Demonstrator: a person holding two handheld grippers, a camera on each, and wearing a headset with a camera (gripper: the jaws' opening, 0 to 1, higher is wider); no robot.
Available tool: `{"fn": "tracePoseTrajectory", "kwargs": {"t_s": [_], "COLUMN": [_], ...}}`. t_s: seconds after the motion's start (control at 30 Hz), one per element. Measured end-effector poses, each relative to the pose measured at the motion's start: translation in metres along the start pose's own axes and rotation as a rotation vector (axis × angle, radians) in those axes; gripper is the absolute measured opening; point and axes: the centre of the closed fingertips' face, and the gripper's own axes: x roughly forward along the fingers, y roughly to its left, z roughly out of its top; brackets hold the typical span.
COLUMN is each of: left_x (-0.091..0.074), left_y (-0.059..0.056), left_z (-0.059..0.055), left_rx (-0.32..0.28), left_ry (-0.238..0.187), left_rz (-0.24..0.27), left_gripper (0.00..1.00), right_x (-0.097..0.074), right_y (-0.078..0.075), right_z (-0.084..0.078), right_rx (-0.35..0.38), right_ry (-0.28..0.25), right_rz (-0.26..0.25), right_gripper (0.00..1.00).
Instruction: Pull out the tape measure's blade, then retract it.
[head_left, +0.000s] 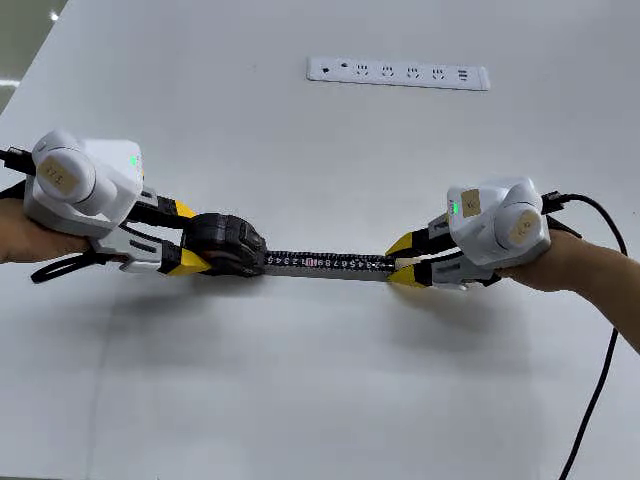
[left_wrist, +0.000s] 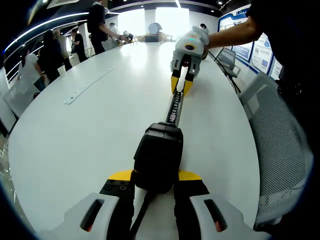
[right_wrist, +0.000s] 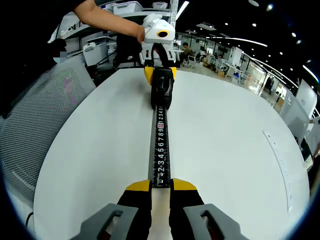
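A black tape measure case (head_left: 227, 243) rests on the white table (head_left: 320, 390), and my left gripper (head_left: 195, 237) is shut on it. In the left gripper view the case (left_wrist: 158, 156) sits between the yellow-tipped jaws. Its dark blade (head_left: 325, 263) with white numbers runs right along the tabletop to my right gripper (head_left: 403, 261), which is shut on the blade's end. In the right gripper view the blade (right_wrist: 160, 150) runs straight from my jaws to the case (right_wrist: 162, 87) held by the left gripper (right_wrist: 160, 70). The right gripper (left_wrist: 181, 84) appears far along the blade (left_wrist: 174, 107) in the left gripper view.
A white power strip (head_left: 398, 72) lies at the far side of the table. A black cable (head_left: 597, 380) trails from the right gripper toward the near right edge. A mesh chair (left_wrist: 280, 145) stands beside the table. People stand far off in the room.
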Motion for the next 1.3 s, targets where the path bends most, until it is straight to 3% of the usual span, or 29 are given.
{"fn": "tracePoseTrajectory", "kwargs": {"t_s": [1.3], "left_x": [-0.001], "left_y": [-0.001], "left_z": [0.001], "left_rx": [0.006], "left_ry": [0.004], "left_rz": [0.0], "left_gripper": [0.25], "right_x": [-0.038], "right_y": [0.007], "right_z": [-0.037], "right_rx": [0.069], "right_ry": [0.045], "right_rz": [-0.032], "right_gripper": [0.09]}}
